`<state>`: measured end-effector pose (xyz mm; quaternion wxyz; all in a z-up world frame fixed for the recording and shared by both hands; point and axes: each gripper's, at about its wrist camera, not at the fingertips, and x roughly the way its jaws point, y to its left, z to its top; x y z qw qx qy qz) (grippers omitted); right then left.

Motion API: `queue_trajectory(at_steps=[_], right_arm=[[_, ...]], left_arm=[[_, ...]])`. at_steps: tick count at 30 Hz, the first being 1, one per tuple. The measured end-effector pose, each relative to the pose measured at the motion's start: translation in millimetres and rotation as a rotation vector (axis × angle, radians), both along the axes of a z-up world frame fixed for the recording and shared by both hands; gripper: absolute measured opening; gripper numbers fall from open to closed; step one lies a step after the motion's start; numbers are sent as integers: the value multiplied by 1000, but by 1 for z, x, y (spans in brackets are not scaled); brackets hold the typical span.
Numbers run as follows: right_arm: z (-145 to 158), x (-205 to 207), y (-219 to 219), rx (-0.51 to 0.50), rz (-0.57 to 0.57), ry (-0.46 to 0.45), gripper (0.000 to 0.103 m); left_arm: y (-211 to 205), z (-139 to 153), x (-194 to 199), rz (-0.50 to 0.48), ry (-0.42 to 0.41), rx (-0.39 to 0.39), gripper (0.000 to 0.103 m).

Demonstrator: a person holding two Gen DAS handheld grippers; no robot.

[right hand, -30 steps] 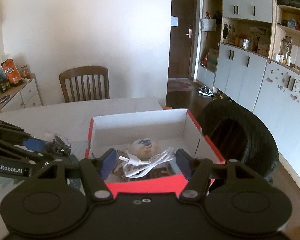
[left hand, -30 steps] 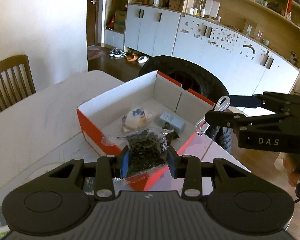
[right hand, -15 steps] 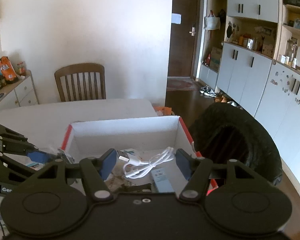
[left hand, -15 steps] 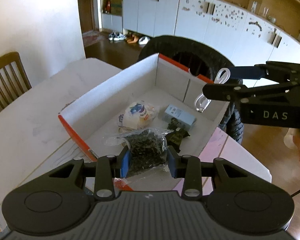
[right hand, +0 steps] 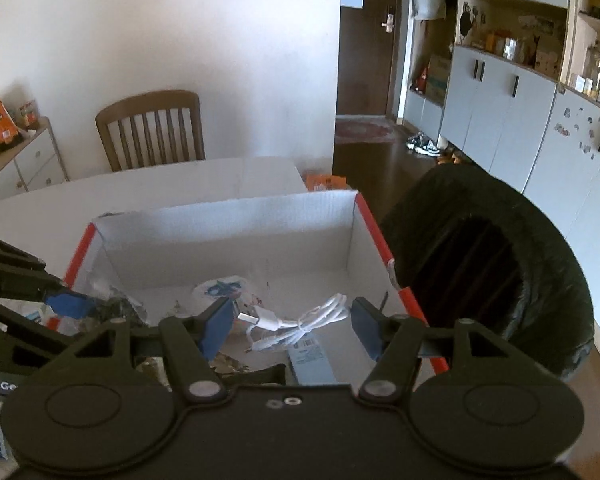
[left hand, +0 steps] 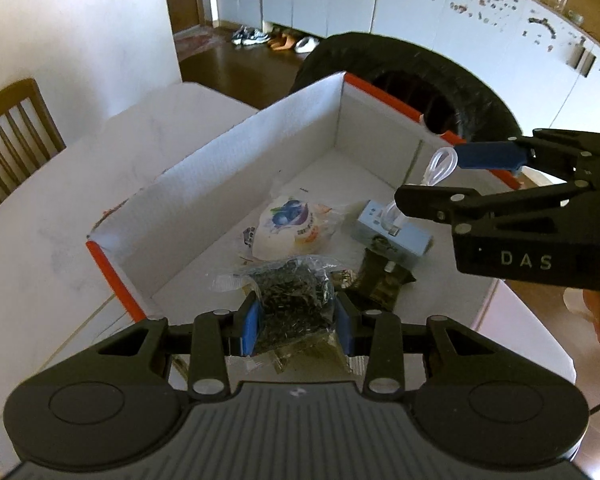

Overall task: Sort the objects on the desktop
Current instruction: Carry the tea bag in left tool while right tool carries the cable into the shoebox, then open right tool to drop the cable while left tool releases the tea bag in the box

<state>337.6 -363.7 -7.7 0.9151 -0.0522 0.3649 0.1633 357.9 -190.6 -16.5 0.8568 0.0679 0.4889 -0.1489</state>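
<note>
1. Your left gripper (left hand: 296, 320) clenches the bag of dried leaves (left hand: 292, 304) at the box's (left hand: 228, 168) six o'clock edge.
2. Your right gripper (right hand: 292, 324) grasps the white cable (right hand: 300, 322) over the box's three o'clock side.

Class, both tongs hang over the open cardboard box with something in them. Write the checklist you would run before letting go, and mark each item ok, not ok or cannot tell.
1. Left tongs grip the clear bag of dark dried leaves: ok.
2. Bag is over the white-lined, orange-edged cardboard box: ok.
3. Right tongs hold the coiled white USB cable: ok.
4. Cable is over the box floor: ok.
5. Cable clear of the pale blue carton below: cannot tell.
6. Bare floor left for both drops: ok.
</note>
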Motion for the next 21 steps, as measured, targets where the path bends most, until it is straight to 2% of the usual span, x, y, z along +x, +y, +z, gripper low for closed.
queue_trajectory(at_steps=[8,21], right_arm=[[-20,17,-4,5,-7,49,65],[-42,26,5,-19,43,113,64]], left_arm=[[-1,-17,17,20,41,27,37],[-10,-35,26,12,83,59,37]])
